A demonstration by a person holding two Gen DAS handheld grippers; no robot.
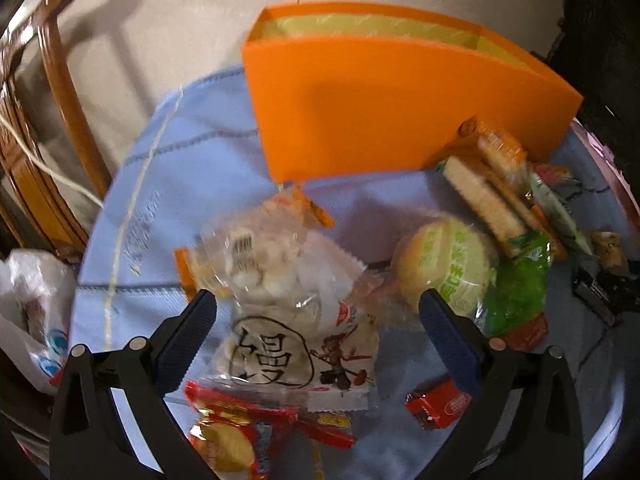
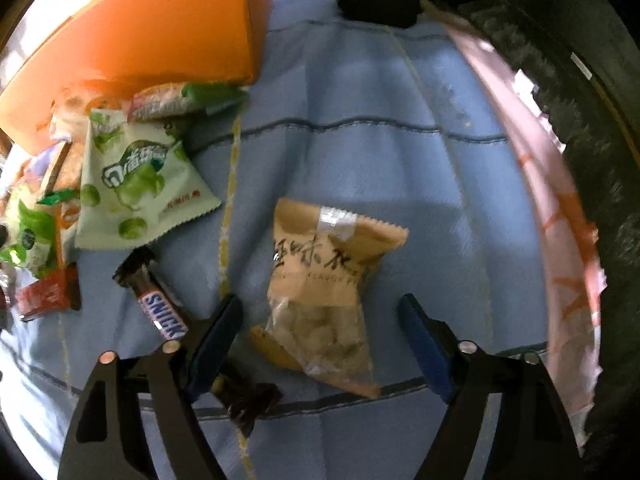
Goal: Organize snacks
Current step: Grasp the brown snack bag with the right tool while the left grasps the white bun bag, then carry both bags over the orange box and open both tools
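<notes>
An open orange box stands at the back of the blue cloth; its corner shows in the right wrist view. My left gripper is open over a clear and white bun packet, one finger on each side. A round green-labelled cake, cracker packs, a small red sweet and a red packet lie around. My right gripper is open around a tan peanut packet. A Snickers bar and a green candy bag lie to its left.
A wooden chair and a white plastic bag stand left of the round table. A dark sweet wrapper lies by my right gripper's left finger. A pink patterned table rim runs down the right, with dark surroundings beyond.
</notes>
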